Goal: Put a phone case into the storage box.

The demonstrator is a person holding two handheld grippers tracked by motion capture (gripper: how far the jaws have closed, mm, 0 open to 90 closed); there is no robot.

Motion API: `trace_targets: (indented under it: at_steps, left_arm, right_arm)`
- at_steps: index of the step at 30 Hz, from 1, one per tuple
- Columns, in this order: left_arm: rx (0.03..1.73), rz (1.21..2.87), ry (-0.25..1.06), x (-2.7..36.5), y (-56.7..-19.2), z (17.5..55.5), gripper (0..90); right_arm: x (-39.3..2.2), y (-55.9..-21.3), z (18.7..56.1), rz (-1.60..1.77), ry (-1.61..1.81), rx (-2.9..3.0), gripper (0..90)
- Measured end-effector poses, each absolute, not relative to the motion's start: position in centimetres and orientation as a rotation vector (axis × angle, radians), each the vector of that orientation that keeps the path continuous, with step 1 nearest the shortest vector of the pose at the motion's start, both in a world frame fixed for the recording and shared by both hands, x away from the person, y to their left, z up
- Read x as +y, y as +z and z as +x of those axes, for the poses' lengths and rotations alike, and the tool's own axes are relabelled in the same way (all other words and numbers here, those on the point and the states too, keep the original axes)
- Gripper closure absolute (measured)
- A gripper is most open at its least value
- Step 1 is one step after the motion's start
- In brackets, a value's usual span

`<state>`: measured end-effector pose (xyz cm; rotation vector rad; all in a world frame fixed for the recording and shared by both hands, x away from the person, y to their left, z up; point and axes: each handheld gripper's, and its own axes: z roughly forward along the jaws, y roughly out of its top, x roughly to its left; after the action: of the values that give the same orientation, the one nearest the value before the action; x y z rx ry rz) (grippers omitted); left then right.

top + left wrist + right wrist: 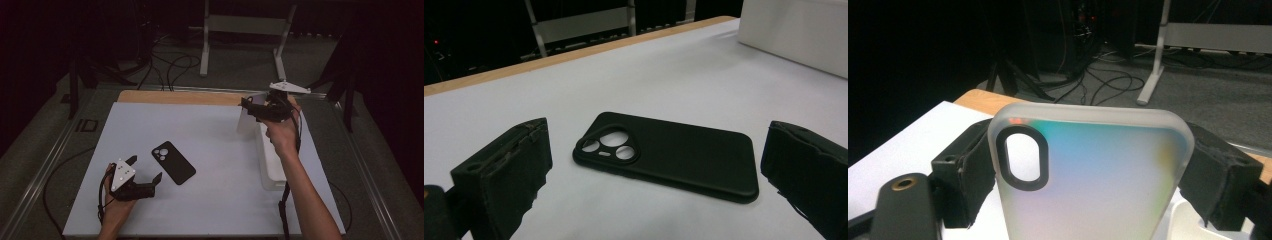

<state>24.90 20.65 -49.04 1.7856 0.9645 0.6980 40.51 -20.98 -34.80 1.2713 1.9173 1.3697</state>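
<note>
The left gripper (146,169) sits low over the white table (210,200) with its jaws spread wide apart — a black phone case (669,155) lies flat on the surface just beyond them, camera cutouts up, untouched. The right gripper (248,106) is raised near the table's far right corner, above a white bin (270,165) — its jaws are clamped on the sides of a frosted translucent phone case (1093,175), held upright.

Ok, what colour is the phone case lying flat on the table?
Black, matte. The phone case shows best in the left gripper view, between the open fingers.
</note>
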Motion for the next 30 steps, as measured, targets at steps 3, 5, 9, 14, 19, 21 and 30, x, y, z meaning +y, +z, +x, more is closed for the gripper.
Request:
trace_targets:
  at_steps: [3, 5, 9, 14, 19, 21, 30]
  left_arm:
    - [0.966, 1.786, 0.699, 20.6, -49.1, 24.9, 0.8]
    - [0.966, 1.785, 0.7, 20.6, -49.0, 24.9, 0.7]
    - [0.967, 1.78, 0.699, 20.7, -49.0, 24.9, 0.8]
    - [0.967, 1.785, 0.702, 20.6, -49.0, 24.9, 0.8]
    - [0.968, 1.783, 0.701, 20.7, -49.0, 24.9, 0.8]
    - [0.968, 1.78, 0.7, 20.7, -49.0, 24.9, 0.8]
    - [0.967, 1.78, 0.703, 20.7, -49.0, 24.9, 0.8]
  right_arm:
    - [-21.2, -34.8, 40.7, 1.281, 1.359, 1.911, 16.9]
    - [-21.3, -34.8, 40.8, 1.285, 1.356, 1.906, 16.9]
    - [-21.7, -34.8, 41.2, 1.297, 1.337, 1.897, 16.9]
    - [-22.1, -34.7, 41.6, 1.31, 1.323, 1.882, 16.8]
    - [-22.6, -34.7, 41.9, 1.324, 1.311, 1.868, 16.8]
    - [-22.7, -34.7, 42.0, 1.335, 1.305, 1.86, 16.8]
    - [-23.8, -34.4, 42.4, 1.353, 1.272, 1.832, 16.8]
